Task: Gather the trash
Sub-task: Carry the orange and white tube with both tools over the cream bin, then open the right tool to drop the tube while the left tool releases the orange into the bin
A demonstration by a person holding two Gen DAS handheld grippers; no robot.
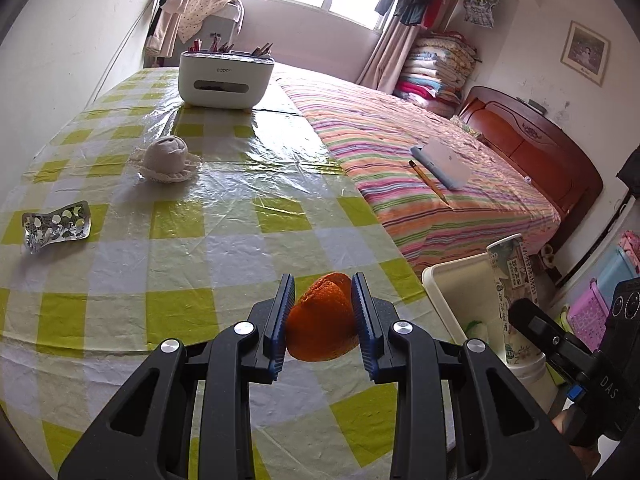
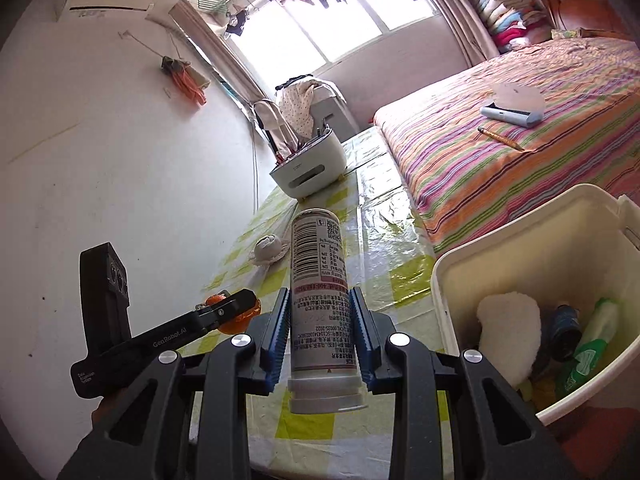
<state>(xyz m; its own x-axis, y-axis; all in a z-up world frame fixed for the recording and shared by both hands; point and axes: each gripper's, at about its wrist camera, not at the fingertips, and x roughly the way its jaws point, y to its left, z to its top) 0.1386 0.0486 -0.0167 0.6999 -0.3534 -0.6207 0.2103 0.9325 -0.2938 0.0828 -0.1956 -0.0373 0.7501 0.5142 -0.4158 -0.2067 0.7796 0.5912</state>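
- Bin (image 2: 532,248) sits off the table's right edge, between table and bed, w/ trash already inside; both held items have to travel rightward to reach it.
- Right gripper (image 2: 320,334) is clenched on a tube (image 2: 318,280), a tall printed container w/ white cap. Tube's long axis runs along the fingers, cap end toward the camera, far end pointing down the table toward the window.
- From right gripper, bin mouth lies just to the right and a bit lower; short sideways move, then tilt or drop. My guess: this hand goes first, it's the nearer one.
- Left gripper (image 1: 323,322) is grasping an orange peel (image 1: 322,324), pads pressing both sides, over the table's near edge close to the right corner.
- From left view, bin rim (image 1: 448,292) is right of the peel, w/ right gripper and tube between them, so left hand prob. needs to wait or pass around.
- Still on table: blister pack (image 1: 56,226) near left edge, tissue wad (image 1: 166,156) mid-table, both well apart from either gripper.
- Organizer (image 1: 226,76) at far edge looks like a keeper, not trash.
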